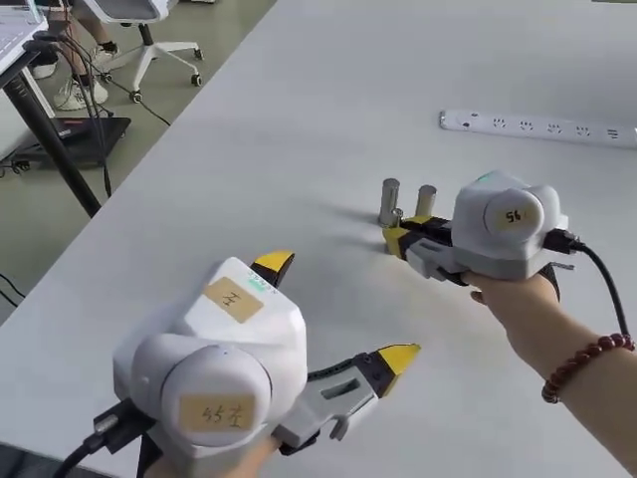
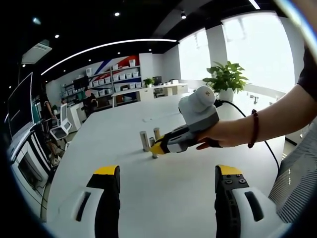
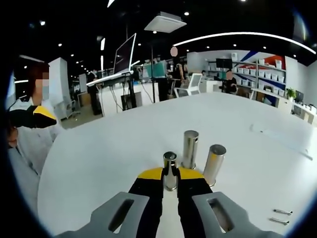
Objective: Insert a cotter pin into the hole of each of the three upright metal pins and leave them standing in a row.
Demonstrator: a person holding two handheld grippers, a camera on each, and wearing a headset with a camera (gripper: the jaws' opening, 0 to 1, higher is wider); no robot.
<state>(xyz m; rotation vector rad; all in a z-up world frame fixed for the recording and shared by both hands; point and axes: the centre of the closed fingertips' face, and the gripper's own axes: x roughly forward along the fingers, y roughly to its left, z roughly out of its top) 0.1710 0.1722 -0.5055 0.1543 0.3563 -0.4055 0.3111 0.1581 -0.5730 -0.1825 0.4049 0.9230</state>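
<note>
Three upright metal pins stand close together on the white table point(image 1: 299, 149). My right gripper point(image 3: 171, 174) is shut on the nearest, shortest pin point(image 3: 170, 168), low on its shaft. A taller pin point(image 3: 189, 148) and another pin point(image 3: 214, 163) stand just behind it. In the head view the right gripper point(image 1: 398, 239) holds the short pin point(image 1: 397, 215), with the two others point(image 1: 389, 199) point(image 1: 426, 197) beyond. Two cotter pins point(image 3: 280, 212) lie on the table to the right. My left gripper point(image 1: 336, 310) hangs open with nothing between its jaws, well short of the pins point(image 2: 144, 141).
A white power strip point(image 1: 537, 127) lies at the table's far right. An office chair point(image 1: 149, 40) and a desk leg with cables point(image 1: 55, 139) stand on the floor past the table's left edge. People and desks are far off in the room.
</note>
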